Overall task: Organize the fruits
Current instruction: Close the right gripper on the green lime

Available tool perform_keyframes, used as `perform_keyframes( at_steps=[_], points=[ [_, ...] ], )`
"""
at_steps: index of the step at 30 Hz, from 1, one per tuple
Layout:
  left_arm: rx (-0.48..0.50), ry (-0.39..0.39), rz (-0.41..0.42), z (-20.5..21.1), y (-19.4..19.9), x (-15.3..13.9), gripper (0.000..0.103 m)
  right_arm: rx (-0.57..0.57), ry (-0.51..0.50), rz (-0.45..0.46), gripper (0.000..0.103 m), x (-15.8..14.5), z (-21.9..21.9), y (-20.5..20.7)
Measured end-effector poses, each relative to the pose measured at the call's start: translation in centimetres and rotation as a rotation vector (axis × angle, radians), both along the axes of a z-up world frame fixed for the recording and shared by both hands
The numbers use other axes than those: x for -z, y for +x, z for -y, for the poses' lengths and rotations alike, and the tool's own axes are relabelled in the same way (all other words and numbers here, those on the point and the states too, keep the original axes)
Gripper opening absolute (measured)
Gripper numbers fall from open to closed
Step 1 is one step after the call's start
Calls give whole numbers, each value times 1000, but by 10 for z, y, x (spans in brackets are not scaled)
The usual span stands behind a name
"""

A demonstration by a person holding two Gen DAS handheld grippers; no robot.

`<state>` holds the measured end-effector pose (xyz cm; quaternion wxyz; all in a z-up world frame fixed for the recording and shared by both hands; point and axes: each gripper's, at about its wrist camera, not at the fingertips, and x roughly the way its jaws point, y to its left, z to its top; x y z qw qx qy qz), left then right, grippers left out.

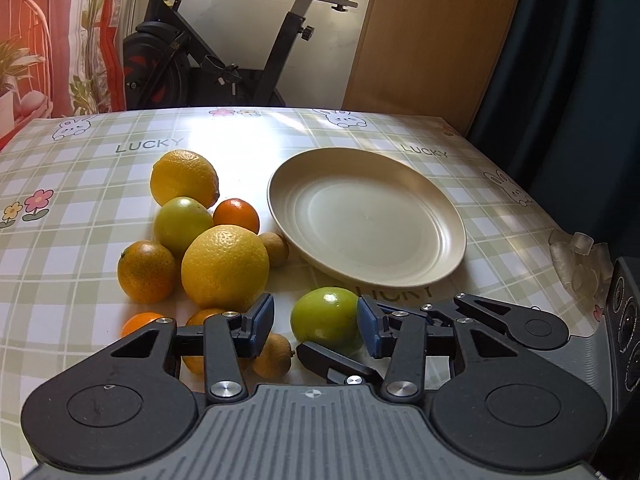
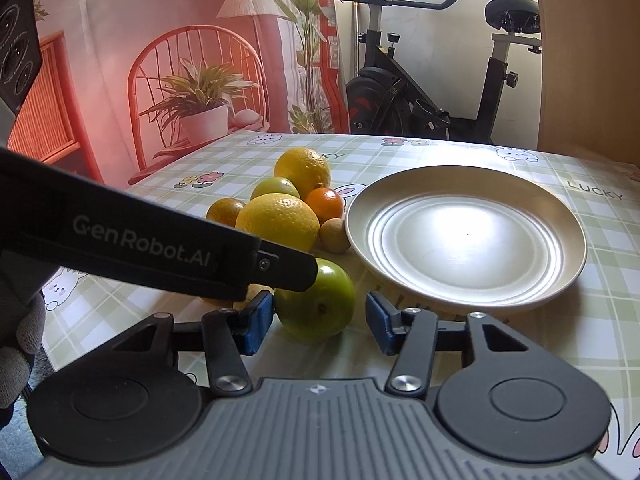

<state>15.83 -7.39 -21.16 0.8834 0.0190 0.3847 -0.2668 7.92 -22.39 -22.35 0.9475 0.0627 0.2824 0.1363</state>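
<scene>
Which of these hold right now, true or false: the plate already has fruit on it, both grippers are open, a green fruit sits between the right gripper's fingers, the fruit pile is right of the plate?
1. The plate has fruit on it. False: it holds nothing.
2. The left gripper and right gripper are both open. True.
3. A green fruit sits between the right gripper's fingers. True, with a gap at the right pad.
4. The fruit pile, including the big yellow citrus, lies right of the plate. False: it lies left of it.
</scene>
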Motion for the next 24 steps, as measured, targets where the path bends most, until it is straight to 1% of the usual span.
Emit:
perform_keyframes(
  at_steps=[4,10,13,15,18,22,24],
  points=[
    [17,-18,-49,4,-2,5,48,2,26,-13,54,4,3,2],
    [11,-23,-57,7,2,8,47,-7,40,-23,48,5,4,3],
    [18,-15,-52,8,1,6,46,-6,53,-25,48,6,6,4],
    [21,-13,-43,8,0,4,45,-4,57,-27,47,5,6,3],
    [31,-17,-1,7,-6,-6,45,2,50,-20,47,2,6,2],
    [52,-21,49,7,-6,-20,45,13,55,20,47,-10,6,-2],
    [58,-18,57,9,0,-24,45,23,57,40,47,-17,7,-1]
  ],
)
